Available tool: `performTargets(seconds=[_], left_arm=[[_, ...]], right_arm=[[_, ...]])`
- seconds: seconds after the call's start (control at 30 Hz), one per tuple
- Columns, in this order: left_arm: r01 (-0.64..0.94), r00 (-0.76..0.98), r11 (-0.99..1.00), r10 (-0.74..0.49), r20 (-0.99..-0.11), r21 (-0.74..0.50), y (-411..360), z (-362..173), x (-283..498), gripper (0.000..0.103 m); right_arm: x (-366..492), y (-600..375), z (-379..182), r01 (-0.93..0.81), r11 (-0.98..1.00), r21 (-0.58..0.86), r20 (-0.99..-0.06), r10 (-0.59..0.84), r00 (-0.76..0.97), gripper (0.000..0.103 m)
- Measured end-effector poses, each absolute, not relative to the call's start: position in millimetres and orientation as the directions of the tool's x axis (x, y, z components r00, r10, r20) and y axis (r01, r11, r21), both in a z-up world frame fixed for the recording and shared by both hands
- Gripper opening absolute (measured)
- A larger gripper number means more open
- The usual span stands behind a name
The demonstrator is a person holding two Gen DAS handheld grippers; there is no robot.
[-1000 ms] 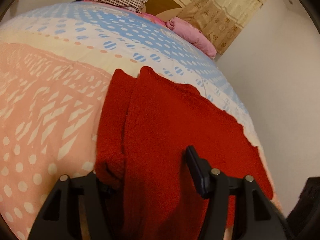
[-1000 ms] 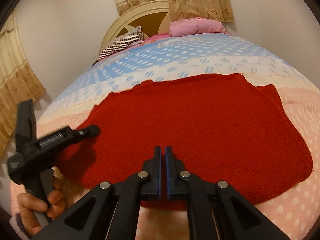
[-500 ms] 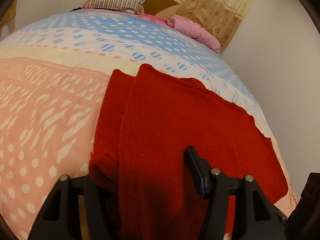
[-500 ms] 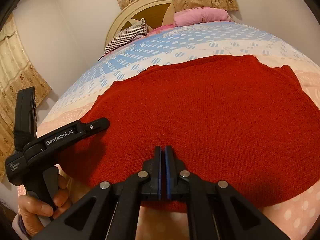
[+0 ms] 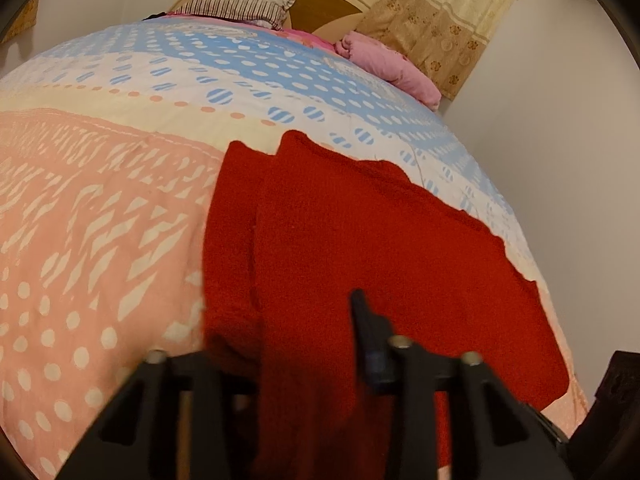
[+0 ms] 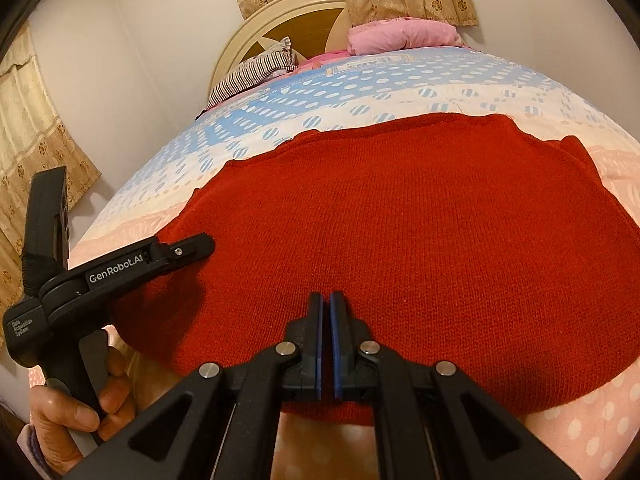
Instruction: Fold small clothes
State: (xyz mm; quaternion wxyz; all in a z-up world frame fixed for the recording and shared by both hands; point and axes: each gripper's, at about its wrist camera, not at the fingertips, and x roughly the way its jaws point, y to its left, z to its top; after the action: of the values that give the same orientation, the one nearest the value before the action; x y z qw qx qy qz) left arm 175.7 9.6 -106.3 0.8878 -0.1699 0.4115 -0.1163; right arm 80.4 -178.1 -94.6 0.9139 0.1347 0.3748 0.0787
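A red knitted garment (image 5: pixel 360 248) lies folded on the bed; it also shows in the right wrist view (image 6: pixel 400 232). My left gripper (image 5: pixel 280 344) is open, its jaws wide apart over the garment's near edge, with red fabric between them; the left finger is hidden behind fabric. It also shows from the side in the right wrist view (image 6: pixel 188 250), at the garment's left edge. My right gripper (image 6: pixel 326 340) is shut, its blue-edged pads nearly together, at the garment's near edge. I cannot tell if fabric is pinched.
The bed cover (image 5: pixel 100 208) is pink, cream and blue with dots. A striped pillow (image 6: pixel 256 72) and a pink pillow (image 6: pixel 400 34) lie at the headboard. A white wall (image 5: pixel 560 160) runs close along the bed's right side. Curtains (image 6: pixel 36 152) hang on the left.
Both grippers have moved a little forward over the red garment. The left gripper's tip reaches further onto its left edge. The jaws have not changed.
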Motion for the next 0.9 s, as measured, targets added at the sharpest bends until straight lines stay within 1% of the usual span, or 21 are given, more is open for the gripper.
performTargets(seconds=[0.03,0.1,0.17,0.23,0.27,0.33,0.43,0.47,0.6,0.7,0.83,0.9], left_arm=[[0.072,0.642,0.922,-0.335,-0.689,-0.381,7,-103,175,0.03],[0.097,0.666,0.937,-0.312,-0.678,-0.336,-1,-92,173,0.029],[0.143,0.698,0.947,-0.303,-0.649,-0.288,-13,-78,169,0.029],[0.216,0.727,0.957,-0.29,-0.623,-0.193,-34,-65,163,0.029],[0.258,0.735,0.955,-0.294,-0.611,-0.148,-46,-61,160,0.029],[0.337,0.731,0.936,-0.325,-0.6,-0.097,-64,-60,154,0.029],[0.417,0.688,0.907,-0.359,-0.63,-0.061,-84,-74,154,0.029],[0.429,0.667,0.901,-0.362,-0.651,-0.061,-89,-85,156,0.029],[0.428,0.628,0.885,-0.437,-0.644,-0.183,-77,-88,165,0.029],[0.432,0.609,0.867,-0.483,-0.629,-0.247,-69,-90,169,0.034],[0.436,0.602,0.856,-0.507,-0.617,-0.278,-67,-88,164,0.034],[0.436,0.599,0.851,-0.517,-0.611,-0.291,-67,-89,164,0.034]], right_arm=[[80,-178,-95,-0.043,0.951,0.306,-0.664,0.245,0.707,0.003],[81,-178,-95,-0.043,0.95,0.31,-0.662,0.248,0.707,0.003],[81,-179,-95,-0.043,0.948,0.314,-0.661,0.251,0.707,0.003],[81,-180,-95,-0.043,0.947,0.318,-0.66,0.254,0.707,0.003],[81,-180,-95,-0.043,0.946,0.322,-0.659,0.256,0.707,0.004],[81,-182,-96,-0.044,0.941,0.335,-0.656,0.266,0.707,0.004],[81,-187,-98,-0.044,0.93,0.364,-0.648,0.287,0.706,0.004],[81,-189,-99,-0.044,0.926,0.375,-0.645,0.295,0.705,0.004],[82,-194,-101,-0.04,0.913,0.406,-0.637,0.315,0.703,0.003],[82,-194,-102,-0.041,0.909,0.414,-0.634,0.32,0.704,0.003],[82,-197,-104,-0.041,0.895,0.444,-0.624,0.341,0.703,0.003],[82,-203,-104,-0.038,0.869,0.493,-0.609,0.376,0.699,0.003]])
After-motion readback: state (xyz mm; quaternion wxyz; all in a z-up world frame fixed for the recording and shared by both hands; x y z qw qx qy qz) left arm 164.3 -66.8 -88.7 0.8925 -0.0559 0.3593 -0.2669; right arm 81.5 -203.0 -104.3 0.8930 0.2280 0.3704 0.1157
